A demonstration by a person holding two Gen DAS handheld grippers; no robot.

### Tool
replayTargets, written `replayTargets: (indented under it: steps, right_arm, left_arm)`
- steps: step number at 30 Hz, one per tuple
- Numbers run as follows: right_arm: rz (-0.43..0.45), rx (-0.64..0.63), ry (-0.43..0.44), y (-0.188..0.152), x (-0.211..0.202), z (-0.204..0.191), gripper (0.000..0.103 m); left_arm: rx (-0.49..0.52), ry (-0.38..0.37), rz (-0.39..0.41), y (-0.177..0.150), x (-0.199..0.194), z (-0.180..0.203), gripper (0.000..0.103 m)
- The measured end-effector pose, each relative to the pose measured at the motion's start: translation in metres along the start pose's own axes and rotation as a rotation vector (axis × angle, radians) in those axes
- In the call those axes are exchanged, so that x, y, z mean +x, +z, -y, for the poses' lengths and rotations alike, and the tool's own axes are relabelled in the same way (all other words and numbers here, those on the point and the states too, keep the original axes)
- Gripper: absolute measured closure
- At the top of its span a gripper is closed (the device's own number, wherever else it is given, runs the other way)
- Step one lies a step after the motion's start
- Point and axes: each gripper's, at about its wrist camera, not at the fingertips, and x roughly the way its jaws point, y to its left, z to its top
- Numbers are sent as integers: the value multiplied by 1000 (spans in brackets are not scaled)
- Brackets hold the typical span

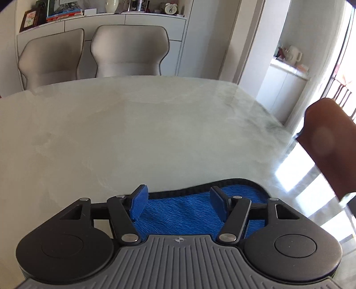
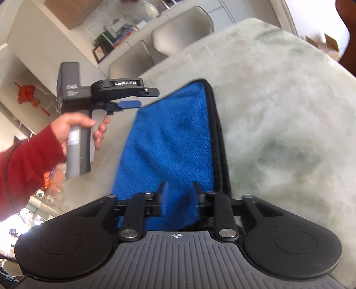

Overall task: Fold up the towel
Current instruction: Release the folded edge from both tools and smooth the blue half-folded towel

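Observation:
A blue towel (image 2: pixel 169 142) with a black hem lies on the pale marble table (image 2: pixel 278 111), folded with layered edges on its right side. My right gripper (image 2: pixel 178 189) is low over the towel's near end, jaws partly closed with blue cloth between them. My left gripper (image 1: pixel 178 200) is open, its blue pads (image 1: pixel 139 203) spread wide above the towel's corner (image 1: pixel 191 215). In the right wrist view the left gripper (image 2: pixel 131 104) is held in a hand just past the towel's far left corner, apart from the cloth.
Two beige chairs (image 1: pixel 129 51) stand at the table's far side before a white sideboard (image 1: pixel 100 20) with books and a clock. The table edge (image 1: pixel 287 142) runs along the right. A red-sleeved arm (image 2: pixel 24 160) is at left.

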Motion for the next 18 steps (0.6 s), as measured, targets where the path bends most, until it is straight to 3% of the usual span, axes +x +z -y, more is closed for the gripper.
replayTargets:
  steps: [7,13,18]
  right_arm:
    - [-19,-36,-8,1,9,4,76]
    - [20,-30,-53,7,1,8,75]
    - [41,-31,-138,14,-20,15,70]
  left_arm:
    - [72,-171,-70,-63,-46,27,38]
    - [103,-128,-123,-105,-64,20,38]
    - [42,-111,-128,-116,-91,8,38]
